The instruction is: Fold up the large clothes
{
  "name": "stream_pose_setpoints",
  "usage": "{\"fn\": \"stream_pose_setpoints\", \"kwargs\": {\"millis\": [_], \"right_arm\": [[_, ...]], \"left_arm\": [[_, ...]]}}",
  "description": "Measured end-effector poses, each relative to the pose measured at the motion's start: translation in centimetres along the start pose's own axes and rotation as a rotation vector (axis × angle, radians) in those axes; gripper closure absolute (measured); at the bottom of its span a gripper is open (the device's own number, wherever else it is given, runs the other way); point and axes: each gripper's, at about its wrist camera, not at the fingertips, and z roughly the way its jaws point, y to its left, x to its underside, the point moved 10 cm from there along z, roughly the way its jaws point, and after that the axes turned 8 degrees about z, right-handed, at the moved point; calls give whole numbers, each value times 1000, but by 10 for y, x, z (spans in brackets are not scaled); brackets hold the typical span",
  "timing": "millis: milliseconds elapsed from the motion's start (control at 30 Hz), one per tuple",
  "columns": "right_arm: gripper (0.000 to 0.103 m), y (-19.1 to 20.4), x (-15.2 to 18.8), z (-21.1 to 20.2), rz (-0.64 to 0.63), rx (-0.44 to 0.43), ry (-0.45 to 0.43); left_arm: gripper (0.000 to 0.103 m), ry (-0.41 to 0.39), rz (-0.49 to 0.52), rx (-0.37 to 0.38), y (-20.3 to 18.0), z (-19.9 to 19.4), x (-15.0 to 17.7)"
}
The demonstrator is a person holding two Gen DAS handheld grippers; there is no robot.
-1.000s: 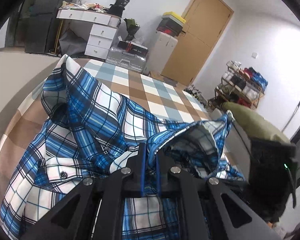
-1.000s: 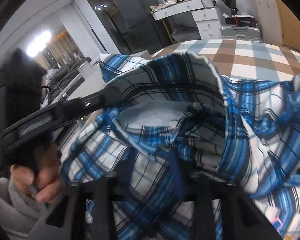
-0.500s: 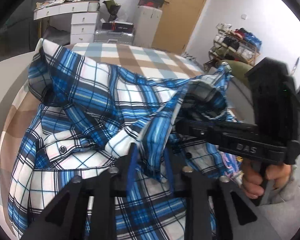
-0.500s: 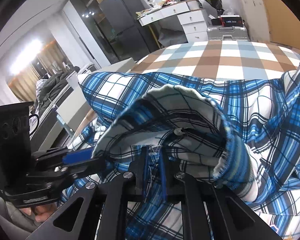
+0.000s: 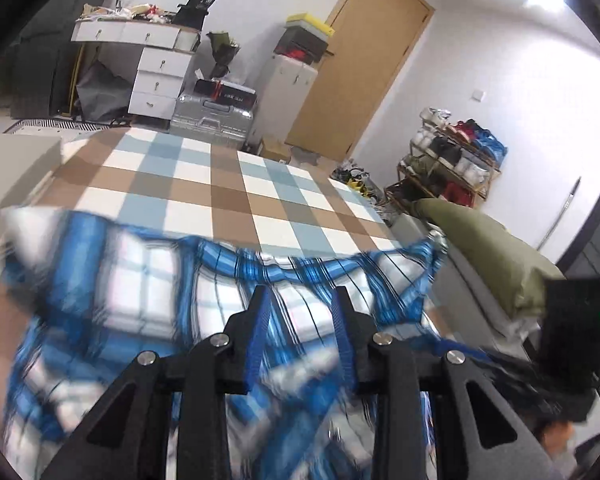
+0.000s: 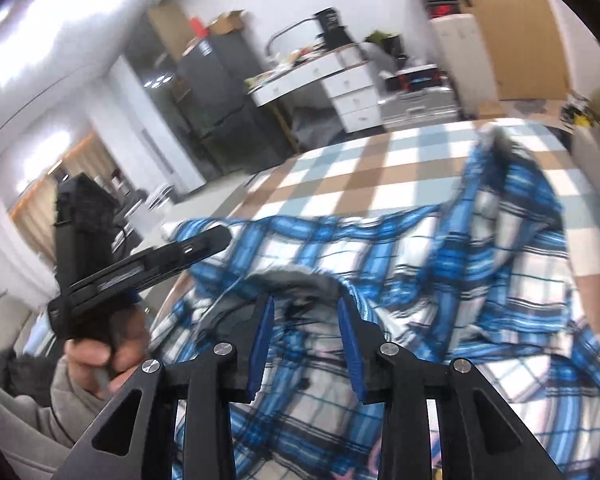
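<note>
A blue and white plaid shirt (image 5: 148,280) lies rumpled on the near part of a checked brown, white and blue bed cover (image 5: 204,184); it is motion-blurred. My left gripper (image 5: 300,300) is open just above the shirt with nothing between its blue pads. My right gripper (image 6: 304,312) is open over the shirt (image 6: 440,280), near a grey-lined fold, and holds nothing. The left gripper's body shows in the right wrist view (image 6: 140,268), held by a hand, its tip at the shirt's left edge.
White drawers (image 5: 160,76), a silver suitcase (image 5: 212,116) and a wooden door (image 5: 360,76) stand beyond the bed. A shoe rack (image 5: 452,164) is at the right. An olive cushion (image 5: 488,256) lies right of the shirt.
Both grippers have let go of the shirt and opened. The lifted fold has dropped onto the bed and the shirt now lies lower and flatter.
</note>
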Motion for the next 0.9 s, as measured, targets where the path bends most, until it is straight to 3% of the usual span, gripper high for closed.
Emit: {"fn": "stream_pose_setpoints", "kwargs": {"millis": [67,167,233,333,400,500,633,767,800,867,900], "right_arm": [[71,-11,-4,-2,18,42,-10],[68,-23,-8,-11,53,47,-33],[47,-30,-15,-21,78,41,-70],[31,-43,-29,-37,116,36,-140],[24,-60,-37,-38,151,92,-156],[24,-91,-45,-22,240,220,-116],[24,-103,-60,1,398,155,-90],[24,-115,-76,22,461,194,-93],[29,-119,-79,25,463,210,-99],[59,-122,-80,22,452,237,-114],[85,-122,-79,17,443,231,-117]], "left_arm": [[78,54,36,5,-5,21,6],[78,196,136,55,-25,27,45],[78,252,233,49,-37,25,68],[78,332,325,2,-37,20,101],[78,344,322,12,-35,15,110],[78,347,318,21,-36,9,112],[78,349,316,20,-38,6,113],[78,351,313,17,-37,12,111],[78,349,309,18,-37,12,111],[78,347,304,19,-37,9,113],[78,346,301,20,-36,8,113]]}}
